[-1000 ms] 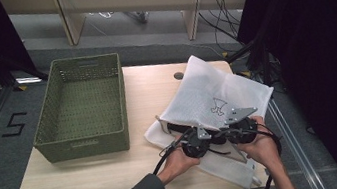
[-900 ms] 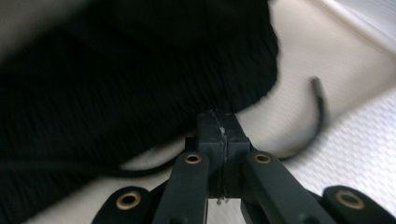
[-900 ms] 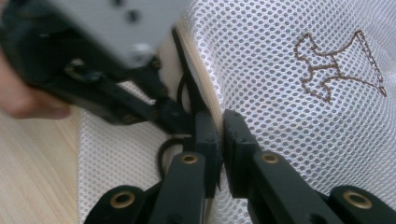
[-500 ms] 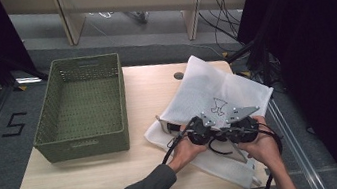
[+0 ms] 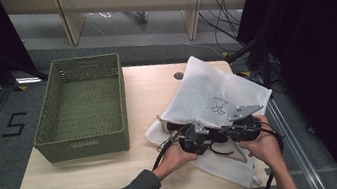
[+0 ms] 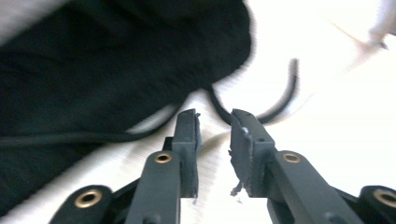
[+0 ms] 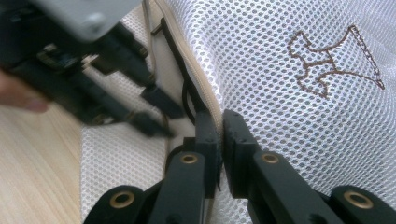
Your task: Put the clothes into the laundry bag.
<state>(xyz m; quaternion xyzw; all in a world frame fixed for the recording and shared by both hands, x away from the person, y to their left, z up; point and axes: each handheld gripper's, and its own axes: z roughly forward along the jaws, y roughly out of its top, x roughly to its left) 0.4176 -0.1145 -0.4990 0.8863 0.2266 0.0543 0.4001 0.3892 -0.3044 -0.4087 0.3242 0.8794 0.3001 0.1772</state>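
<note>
Now both claws work at the white mesh bag [image 5: 213, 100] on the bench [image 5: 93, 176].
Right claw [image 7: 215, 122] is clamped on the bag's zipped edge; the left claw [image 6: 214, 122], just beside it, has just been opening, its jaws slightly parted with nothing between them, black fabric [image 6: 93, 70] just ahead inside the bag.

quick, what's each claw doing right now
Left claw: jaws just opening, nothing between them.
Right claw: shut on the white mesh bag's edge.
</note>
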